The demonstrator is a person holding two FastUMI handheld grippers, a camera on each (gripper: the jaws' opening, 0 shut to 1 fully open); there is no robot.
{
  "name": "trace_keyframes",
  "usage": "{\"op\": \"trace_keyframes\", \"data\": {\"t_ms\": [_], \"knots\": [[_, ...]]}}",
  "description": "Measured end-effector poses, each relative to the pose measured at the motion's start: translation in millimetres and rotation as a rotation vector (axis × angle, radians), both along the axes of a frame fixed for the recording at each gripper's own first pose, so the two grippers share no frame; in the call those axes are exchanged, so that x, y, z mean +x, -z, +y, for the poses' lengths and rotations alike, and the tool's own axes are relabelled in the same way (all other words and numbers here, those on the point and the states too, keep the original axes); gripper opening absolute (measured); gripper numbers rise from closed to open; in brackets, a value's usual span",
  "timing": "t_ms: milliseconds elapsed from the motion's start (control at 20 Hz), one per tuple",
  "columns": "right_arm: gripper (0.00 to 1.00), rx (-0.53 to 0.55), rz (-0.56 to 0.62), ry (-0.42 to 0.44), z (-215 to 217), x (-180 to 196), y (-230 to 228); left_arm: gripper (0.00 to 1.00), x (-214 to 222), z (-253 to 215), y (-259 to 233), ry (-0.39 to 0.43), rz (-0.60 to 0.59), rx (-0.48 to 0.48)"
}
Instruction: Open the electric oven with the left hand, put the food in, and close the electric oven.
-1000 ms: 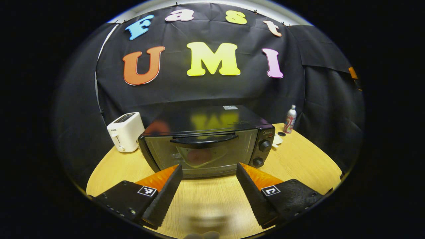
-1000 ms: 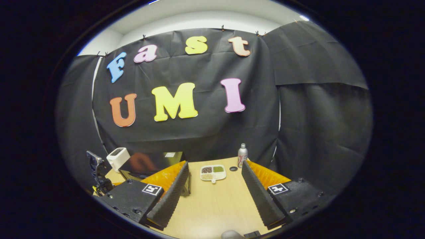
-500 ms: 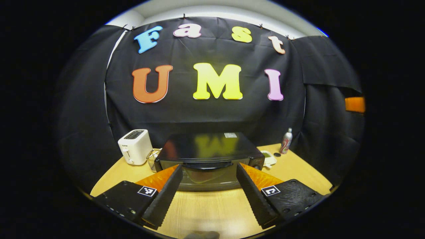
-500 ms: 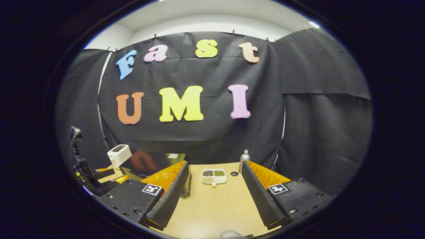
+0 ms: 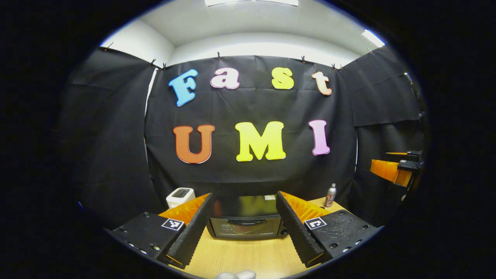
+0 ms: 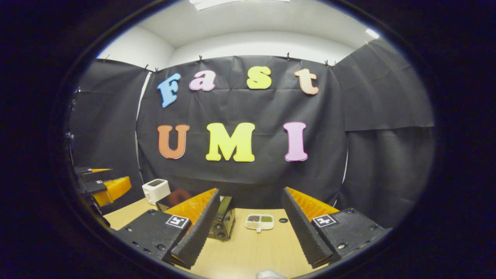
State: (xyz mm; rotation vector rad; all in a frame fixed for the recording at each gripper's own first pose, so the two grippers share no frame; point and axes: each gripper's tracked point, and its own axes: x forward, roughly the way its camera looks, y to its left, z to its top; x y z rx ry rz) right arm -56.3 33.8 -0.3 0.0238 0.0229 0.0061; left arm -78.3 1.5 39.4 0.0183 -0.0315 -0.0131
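Observation:
The black electric oven [image 5: 245,221] stands on the wooden table [image 5: 248,254], its glass door shut and the handle [image 5: 247,222] across the top of the door. My left gripper [image 5: 244,193] is open, well back from the oven, which shows small between its fingers. In the right gripper view the food, a white divided tray [image 6: 259,221] with brown and green portions, lies on the table to the right of the oven [image 6: 223,221]. My right gripper [image 6: 250,190] is open and empty, far back from the tray.
A white toaster [image 5: 180,197] sits left of the oven and a metal can [image 5: 330,195] at the back right. A small black cap [image 6: 283,220] lies beside the tray. The other gripper shows at the right edge [image 5: 395,170] and at the left edge [image 6: 102,186].
Both grippers have drawn back and tilted upward. The oven and the tray now look smaller and farther off, and the ceiling has come into view. Both stay open.

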Motion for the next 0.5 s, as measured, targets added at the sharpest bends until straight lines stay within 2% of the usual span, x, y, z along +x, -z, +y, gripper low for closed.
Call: {"op": "trace_keyframes", "data": {"t_ms": [250,300,350,500], "knots": [[0.97,0.028,-0.002,-0.005,-18.0,-20.8,2.2,0.96,-32.5,-4.3,-20.9,-0.042,-0.041,0.023],[0.96,0.032,0.001,0.005,-23.2,-24.8,3.8,1.0,-34.7,-7.3,-21.4,-0.04,-0.043,0.026],[0.96,0.036,0.006,0.015,-28.5,-27.6,6.8,0.97,-34.5,-11.9,-21.6,-0.033,-0.039,0.018],[0.96,0.054,0.013,0.026,-37.5,-36.5,8.4,0.97,-35.8,-17.5,-27.5,-0.024,-0.04,0.012]]}}
